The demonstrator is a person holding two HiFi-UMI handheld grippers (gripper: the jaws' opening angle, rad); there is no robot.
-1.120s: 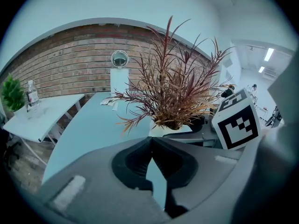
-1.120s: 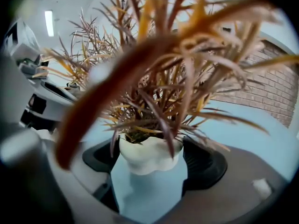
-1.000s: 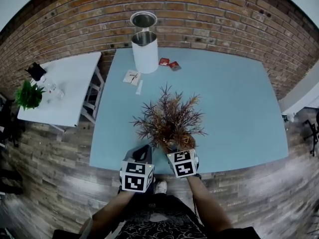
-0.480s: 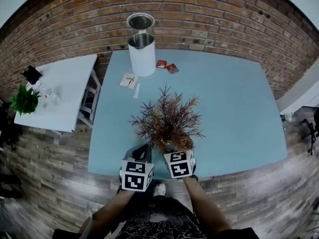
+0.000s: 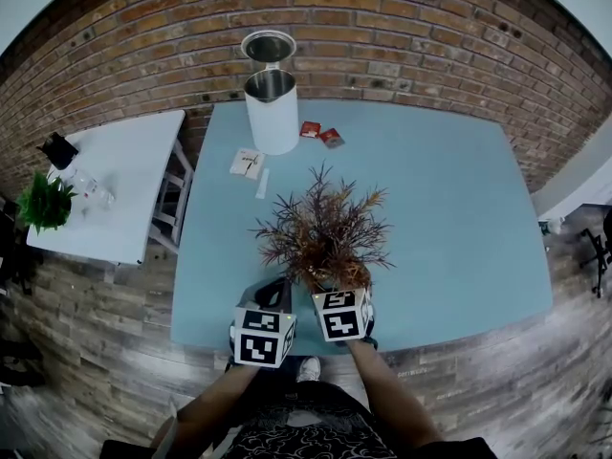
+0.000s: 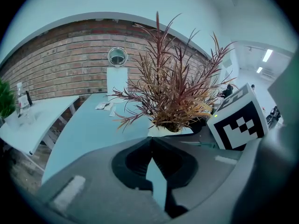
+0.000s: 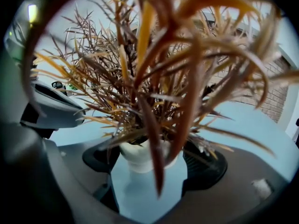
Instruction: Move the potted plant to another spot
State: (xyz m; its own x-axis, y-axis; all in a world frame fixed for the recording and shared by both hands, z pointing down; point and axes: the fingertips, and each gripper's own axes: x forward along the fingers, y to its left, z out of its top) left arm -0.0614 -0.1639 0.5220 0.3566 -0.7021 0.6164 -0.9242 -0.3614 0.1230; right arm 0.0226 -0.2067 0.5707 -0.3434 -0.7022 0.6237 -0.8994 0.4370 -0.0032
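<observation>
The potted plant (image 5: 325, 228), reddish-brown spiky leaves in a small white pot (image 7: 145, 158), stands near the front edge of the blue table (image 5: 449, 218). My right gripper (image 7: 149, 161) reaches in under the leaves, one jaw on each side of the pot, shut on it. In the head view the leaves hide those jaws and only its marker cube (image 5: 344, 316) shows. My left gripper (image 5: 275, 293) is just left of the pot at the table's front edge, jaws shut with nothing between them. From the left gripper view the plant (image 6: 173, 87) rises close ahead to the right.
A white cylindrical bin (image 5: 273, 113) stands at the back of the table below a round metal piece (image 5: 268, 44) on the brick wall. Red packets (image 5: 320, 134) and paper slips (image 5: 249, 163) lie near it. A white side table (image 5: 124, 189) on the left holds a green plant (image 5: 43, 202).
In the head view the table and bin have slid down slightly, while the plant and both grippers keep their place in the frame. The right gripper's cube has edged left.
</observation>
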